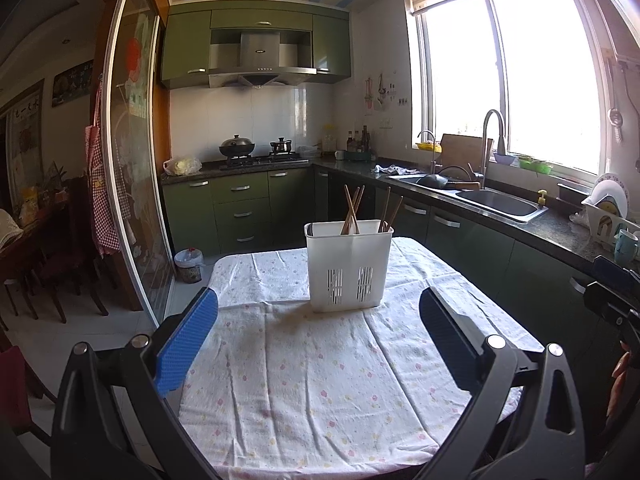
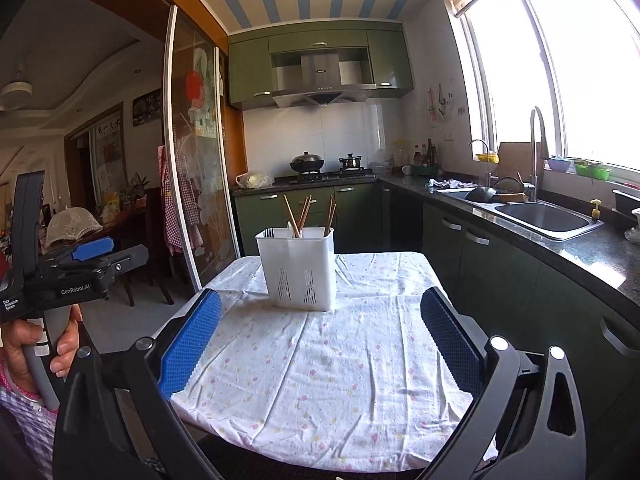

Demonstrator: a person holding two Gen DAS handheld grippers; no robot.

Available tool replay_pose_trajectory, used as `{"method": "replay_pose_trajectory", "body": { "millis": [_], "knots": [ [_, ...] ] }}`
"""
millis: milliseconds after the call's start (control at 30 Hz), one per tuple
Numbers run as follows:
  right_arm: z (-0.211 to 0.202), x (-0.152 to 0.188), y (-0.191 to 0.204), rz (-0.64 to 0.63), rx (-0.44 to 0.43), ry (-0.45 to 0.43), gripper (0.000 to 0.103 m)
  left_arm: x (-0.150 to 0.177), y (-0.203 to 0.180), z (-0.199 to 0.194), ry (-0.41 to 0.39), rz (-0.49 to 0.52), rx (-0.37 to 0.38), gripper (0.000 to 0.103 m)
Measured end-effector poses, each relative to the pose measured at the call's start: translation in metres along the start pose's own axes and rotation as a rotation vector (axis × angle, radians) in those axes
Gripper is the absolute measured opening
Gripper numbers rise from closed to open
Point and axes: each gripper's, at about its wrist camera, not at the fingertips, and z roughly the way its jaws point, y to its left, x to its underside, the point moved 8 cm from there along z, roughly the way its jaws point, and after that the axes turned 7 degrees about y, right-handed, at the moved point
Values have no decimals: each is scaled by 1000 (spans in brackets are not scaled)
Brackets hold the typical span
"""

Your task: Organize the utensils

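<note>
A white slotted utensil holder stands upright at the far middle of a small table with a floral cloth. Several wooden chopsticks stick up from its compartments. In the right wrist view the holder also shows a white spoon handle and dark utensil tips inside. My left gripper is open and empty, held above the near part of the table. My right gripper is open and empty, also short of the holder. The left gripper shows from the side at the left of the right wrist view.
Green kitchen cabinets and a dark counter with a steel sink run along the right. A stove with pots is at the back. A glass sliding door and dining chairs stand at the left.
</note>
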Motion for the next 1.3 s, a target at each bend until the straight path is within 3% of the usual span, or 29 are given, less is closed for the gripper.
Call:
{"method": "replay_pose_trajectory", "body": {
  "millis": [267,1300],
  "knots": [
    [-7,-5,-1,3,1,1,98,-5,12,-6,-9,-41,-6,96],
    [15,-4,-5,17,-7,44,98,-4,16,-6,0,-38,-24,96]
  ]
}}
